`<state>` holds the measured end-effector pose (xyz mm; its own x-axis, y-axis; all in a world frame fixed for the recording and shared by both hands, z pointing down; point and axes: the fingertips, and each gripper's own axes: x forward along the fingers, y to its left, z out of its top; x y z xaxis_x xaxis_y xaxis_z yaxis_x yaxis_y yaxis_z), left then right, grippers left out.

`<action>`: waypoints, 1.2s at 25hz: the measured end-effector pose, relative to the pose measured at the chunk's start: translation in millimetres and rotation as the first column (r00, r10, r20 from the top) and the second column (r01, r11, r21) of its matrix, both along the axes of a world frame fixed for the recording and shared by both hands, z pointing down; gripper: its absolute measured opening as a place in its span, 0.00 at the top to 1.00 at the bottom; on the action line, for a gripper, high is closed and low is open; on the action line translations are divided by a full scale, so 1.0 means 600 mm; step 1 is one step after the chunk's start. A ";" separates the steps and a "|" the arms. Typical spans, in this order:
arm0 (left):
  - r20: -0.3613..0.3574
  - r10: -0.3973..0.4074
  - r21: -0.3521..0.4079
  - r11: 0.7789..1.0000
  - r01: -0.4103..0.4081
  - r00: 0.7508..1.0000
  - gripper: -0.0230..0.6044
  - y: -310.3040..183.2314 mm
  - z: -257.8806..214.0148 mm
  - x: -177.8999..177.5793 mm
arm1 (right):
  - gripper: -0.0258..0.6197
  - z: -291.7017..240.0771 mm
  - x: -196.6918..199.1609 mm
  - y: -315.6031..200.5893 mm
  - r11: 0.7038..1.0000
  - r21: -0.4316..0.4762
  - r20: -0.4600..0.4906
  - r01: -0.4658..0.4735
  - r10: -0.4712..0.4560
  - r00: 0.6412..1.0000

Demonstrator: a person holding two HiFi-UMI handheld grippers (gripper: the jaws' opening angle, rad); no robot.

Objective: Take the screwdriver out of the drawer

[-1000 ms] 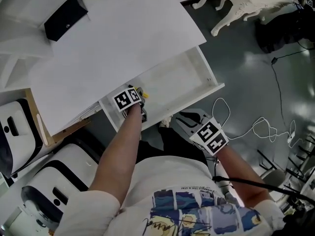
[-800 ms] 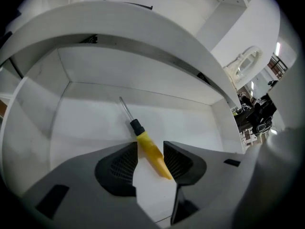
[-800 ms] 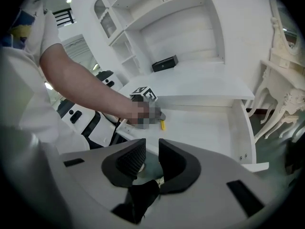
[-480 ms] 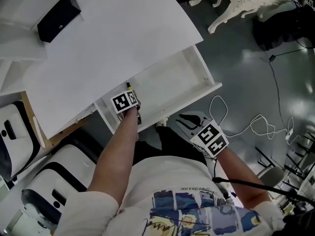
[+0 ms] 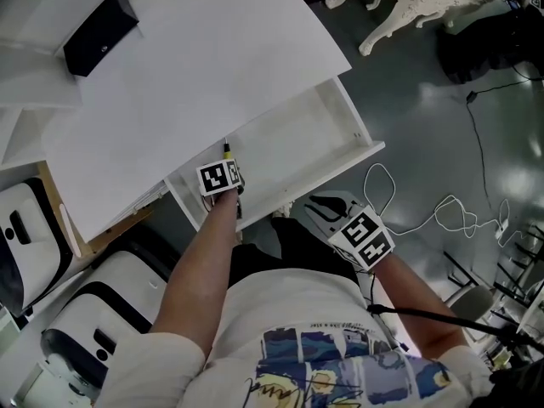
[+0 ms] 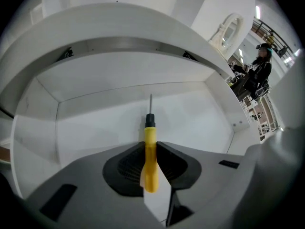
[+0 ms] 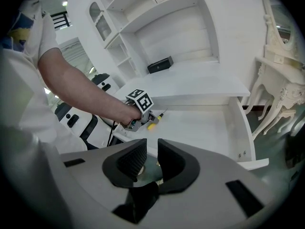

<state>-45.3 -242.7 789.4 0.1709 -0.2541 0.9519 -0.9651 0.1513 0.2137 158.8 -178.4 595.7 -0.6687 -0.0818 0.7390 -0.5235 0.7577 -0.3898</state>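
The drawer (image 5: 336,170) stands pulled out from under the white tabletop (image 5: 195,66). The left tongs (image 6: 151,149) reach steeply down into the drawer's left end, and their jaws are closing on the yellow handle of the screwdriver (image 6: 149,133), with the pads already pressed on either side of it. The handle sits upright between the jaws. Its black collar and thin metal shaft stick out past the tips toward the drawer's back wall, and the shaft looks clear of the drawer's floor. In the head view only a bit of yellow and the dark tip show beyond the marker cube, just inside the drawer's left end.

The right tongs (image 7: 151,159) hang outside the drawer, just in front of its front panel and toward its right half, tilted down. Their jaws stand a little apart with nothing between them.

A black box (image 5: 100,31) lies on the tabletop, well behind the drawer and to its left. A white cable (image 5: 425,219) loops over the grey floor to the right of the drawer
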 end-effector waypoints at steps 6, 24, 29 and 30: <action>-0.046 0.087 -0.001 0.996 -0.087 0.995 0.83 0.015 -0.016 0.018 | 0.83 -0.002 -0.013 -0.006 1.000 0.008 0.012 -0.027 0.027 1.000; -0.155 0.434 0.165 0.897 -0.410 0.887 0.83 0.070 -0.163 0.027 | 0.90 -0.031 -0.099 0.035 0.993 0.083 0.023 -0.082 0.080 0.997; -0.195 0.462 0.239 0.878 -0.415 0.865 0.83 0.096 -0.220 0.001 | 0.91 -0.044 -0.132 0.048 0.988 0.108 0.031 -0.112 0.109 0.994; -0.205 0.466 0.253 0.875 -0.413 0.861 0.83 0.102 -0.231 -0.005 | 0.91 -0.046 -0.138 0.051 0.987 0.111 0.031 -0.116 0.114 0.993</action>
